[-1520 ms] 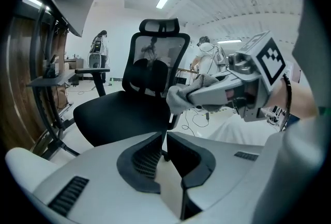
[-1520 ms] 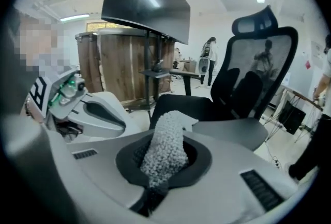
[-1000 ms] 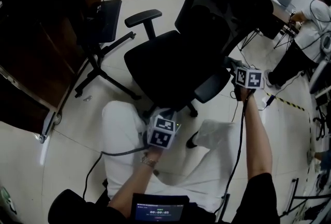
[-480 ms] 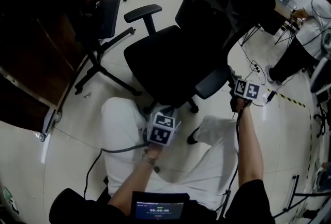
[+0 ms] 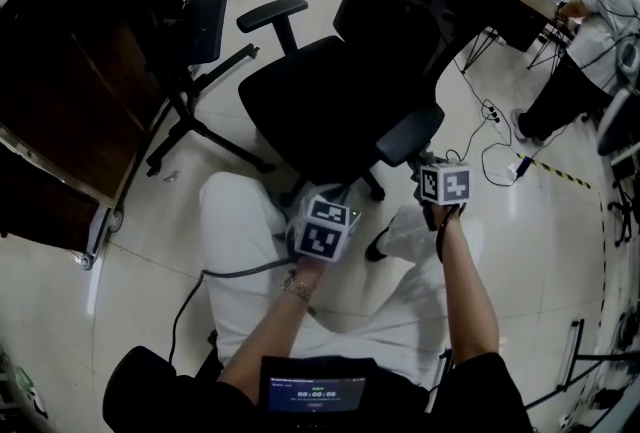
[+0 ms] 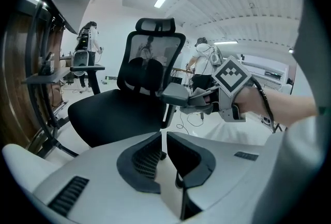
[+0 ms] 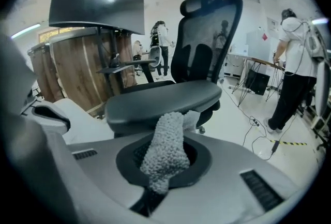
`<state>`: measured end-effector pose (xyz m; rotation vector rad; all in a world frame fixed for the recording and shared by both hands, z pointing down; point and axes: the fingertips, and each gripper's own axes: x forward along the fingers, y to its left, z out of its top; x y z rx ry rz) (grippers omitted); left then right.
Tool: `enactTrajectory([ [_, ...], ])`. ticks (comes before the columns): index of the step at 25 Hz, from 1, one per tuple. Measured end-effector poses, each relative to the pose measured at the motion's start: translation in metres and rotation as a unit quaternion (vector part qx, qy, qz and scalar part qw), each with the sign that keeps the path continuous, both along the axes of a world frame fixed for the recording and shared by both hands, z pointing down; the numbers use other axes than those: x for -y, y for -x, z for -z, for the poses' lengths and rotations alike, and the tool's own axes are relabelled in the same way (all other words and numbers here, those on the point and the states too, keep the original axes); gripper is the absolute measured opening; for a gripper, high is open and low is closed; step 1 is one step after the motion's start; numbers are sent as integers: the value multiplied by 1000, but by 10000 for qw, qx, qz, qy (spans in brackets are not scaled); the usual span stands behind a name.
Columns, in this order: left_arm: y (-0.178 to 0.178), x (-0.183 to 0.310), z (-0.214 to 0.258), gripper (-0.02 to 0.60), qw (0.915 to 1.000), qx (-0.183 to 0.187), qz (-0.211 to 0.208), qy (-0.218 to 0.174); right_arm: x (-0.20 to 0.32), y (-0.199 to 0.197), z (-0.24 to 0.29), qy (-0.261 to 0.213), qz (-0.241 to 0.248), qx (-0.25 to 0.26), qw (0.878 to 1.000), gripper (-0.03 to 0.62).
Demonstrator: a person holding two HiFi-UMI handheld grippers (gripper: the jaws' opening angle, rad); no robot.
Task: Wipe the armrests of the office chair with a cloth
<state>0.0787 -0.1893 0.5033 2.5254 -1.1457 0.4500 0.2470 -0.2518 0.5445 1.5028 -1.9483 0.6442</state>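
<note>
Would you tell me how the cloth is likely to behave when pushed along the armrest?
The cloth looks soft and floppy: its tip bends over by the armrest, so it would probably fold rather than push stiffly. Its nubbly pile should likely grip, not slip, in the right gripper.

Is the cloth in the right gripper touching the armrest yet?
Cannot tell. In the right gripper view the cloth overlaps the near edge of the armrest, but no view shows contact or a gap plainly.
</note>
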Motion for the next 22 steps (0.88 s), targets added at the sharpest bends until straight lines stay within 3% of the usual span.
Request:
enactTrajectory([
  [6,-4,-5,8,28,10000,-28,-20,-78,-28,75,-10,190,677,385,9968,16],
  [11,-5,-6,10,28,10000,-18,-37,-91,-32,125,9,-93,1104,741,9911,16],
  [17,-2,1,18,28,9995,-292,82,-4,-29,134,60,-1017,640,1034,9874,15],
  [22,1,4,20,28,9987,-472,168,76,-45,138,68,-1516,207,1280,9799,15],
])
